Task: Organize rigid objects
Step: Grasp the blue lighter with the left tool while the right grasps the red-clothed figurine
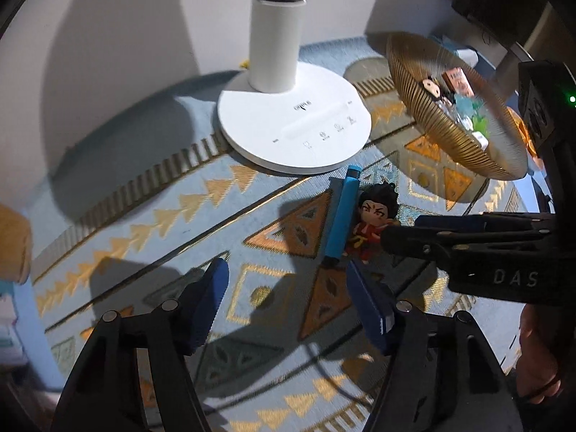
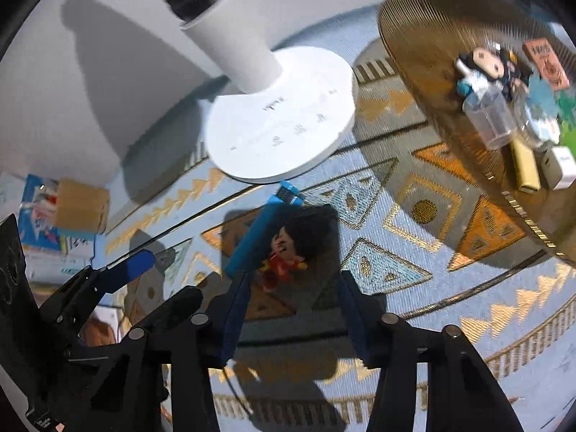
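A small figurine with black hair and red clothes [image 1: 372,221] lies on the patterned cloth beside a blue bar-shaped object [image 1: 342,216]. Both show in the right wrist view, the figurine [image 2: 286,252] and the blue bar [image 2: 259,232]. My right gripper [image 2: 293,288] is open, its jaws standing just short of the figurine and either side of it. Its fingers [image 1: 417,235] reach in from the right in the left wrist view. My left gripper [image 1: 288,277] is open and empty, a little in front of the blue bar. A gold ribbed bowl [image 1: 410,82] holds several small objects.
A white lamp base [image 1: 293,129] with a round column stands behind the figurine, near the wall. The gold bowl [image 2: 424,36] sits at the right, holding a clear bottle [image 2: 489,115] and a figurine [image 2: 486,61]. Boxes and papers [image 2: 54,216] lie at the left edge.
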A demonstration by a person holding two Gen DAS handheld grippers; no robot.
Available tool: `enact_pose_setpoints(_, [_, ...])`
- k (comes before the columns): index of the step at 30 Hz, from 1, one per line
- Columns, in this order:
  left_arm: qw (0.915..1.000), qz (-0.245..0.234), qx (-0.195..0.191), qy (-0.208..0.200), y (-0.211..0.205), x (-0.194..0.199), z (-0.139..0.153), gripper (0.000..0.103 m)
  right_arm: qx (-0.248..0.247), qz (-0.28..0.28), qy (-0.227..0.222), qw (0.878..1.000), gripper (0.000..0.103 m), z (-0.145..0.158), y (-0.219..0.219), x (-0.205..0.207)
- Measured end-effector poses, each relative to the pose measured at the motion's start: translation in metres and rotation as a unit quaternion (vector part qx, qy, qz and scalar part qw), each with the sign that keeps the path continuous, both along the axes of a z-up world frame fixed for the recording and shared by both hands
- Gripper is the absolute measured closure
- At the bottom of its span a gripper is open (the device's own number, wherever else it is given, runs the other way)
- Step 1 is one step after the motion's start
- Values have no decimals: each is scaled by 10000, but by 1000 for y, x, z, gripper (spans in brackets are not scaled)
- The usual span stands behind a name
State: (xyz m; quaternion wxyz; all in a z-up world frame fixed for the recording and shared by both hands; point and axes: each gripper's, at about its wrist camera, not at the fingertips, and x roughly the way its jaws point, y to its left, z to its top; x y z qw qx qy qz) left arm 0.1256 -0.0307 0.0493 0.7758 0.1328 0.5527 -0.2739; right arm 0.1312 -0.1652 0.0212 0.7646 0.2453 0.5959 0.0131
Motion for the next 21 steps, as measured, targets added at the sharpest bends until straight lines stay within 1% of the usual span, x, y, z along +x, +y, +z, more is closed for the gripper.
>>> enact_pose_setpoints(3, [9997,-170,-92,113,-7,8,-8,37,148,-133,47,9998,60,-10,-4,6])
enact_pose_setpoints(7, [9992,-291,-159,233,-16,16,-18,37,109,-126,30,9999,61,-14,-3,14])
enact_pose_setpoints(11, [9989,-340,-146,294,-23,21,-26,37,-87,-52,-52,9999,65,-13,1,21])
enact_pose_setpoints(15, [9989,-289,-151,327,-22,25,-30,39,-304,39,-131,9994,66,-11,6,25])
enact_pose_setpoints(17, [9989,-274,-161,347,-22,25,-31,39,-338,87,-158,9993,66,-11,6,26])
enact_pose_setpoints(21, [9988,-307,-177,346,-26,26,-32,39,-158,175,-98,9997,66,-10,-5,19])
